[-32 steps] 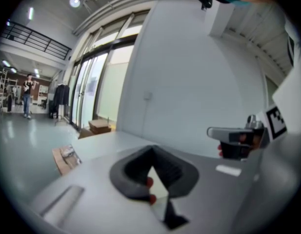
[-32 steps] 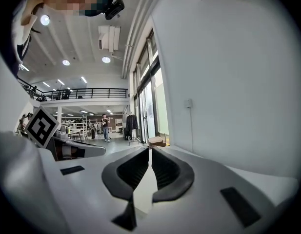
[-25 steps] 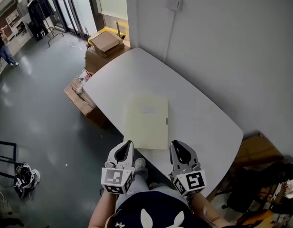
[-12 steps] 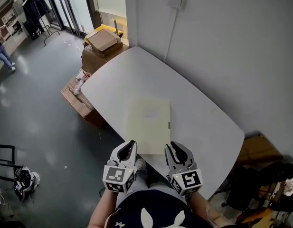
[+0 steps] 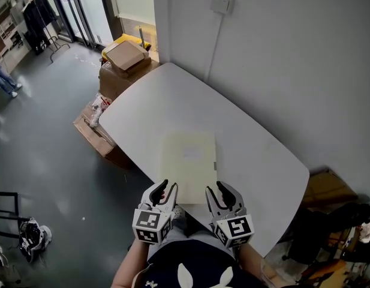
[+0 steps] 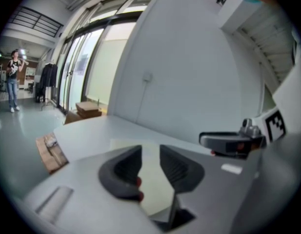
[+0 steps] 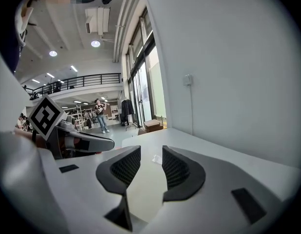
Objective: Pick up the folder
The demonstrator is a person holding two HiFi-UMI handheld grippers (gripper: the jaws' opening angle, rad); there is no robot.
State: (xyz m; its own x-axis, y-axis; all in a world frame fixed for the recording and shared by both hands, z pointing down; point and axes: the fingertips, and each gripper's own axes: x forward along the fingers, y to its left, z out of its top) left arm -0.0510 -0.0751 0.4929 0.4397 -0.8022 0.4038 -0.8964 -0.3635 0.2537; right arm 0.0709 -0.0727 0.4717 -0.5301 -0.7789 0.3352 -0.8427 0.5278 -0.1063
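A pale yellow folder (image 5: pixel 189 164) lies flat on the white table (image 5: pixel 256 143), close to its near edge. My left gripper (image 5: pixel 167 188) hovers at the folder's near left corner and my right gripper (image 5: pixel 213 189) at its near right corner, both a little above it. Both pairs of jaws have just been opening and stand slightly apart with nothing between the pads. The left gripper view shows the folder (image 6: pixel 154 189) through the gap of that gripper (image 6: pixel 150 155). In the right gripper view the folder (image 7: pixel 144 189) lies below the parted jaws of the right gripper (image 7: pixel 151 162).
A wall with a socket (image 5: pixel 220 3) runs along the table's far side. Cardboard boxes (image 5: pixel 122 59) stand beyond the table's far left end, with more boxes (image 5: pixel 92 128) on the floor beside it. Dark clutter (image 5: pixel 328 233) sits at the right. A person (image 5: pixel 2 77) stands far off.
Both grippers have moved forward and down to the folder's near edge. Their jaws, shut before, now stand slightly apart.
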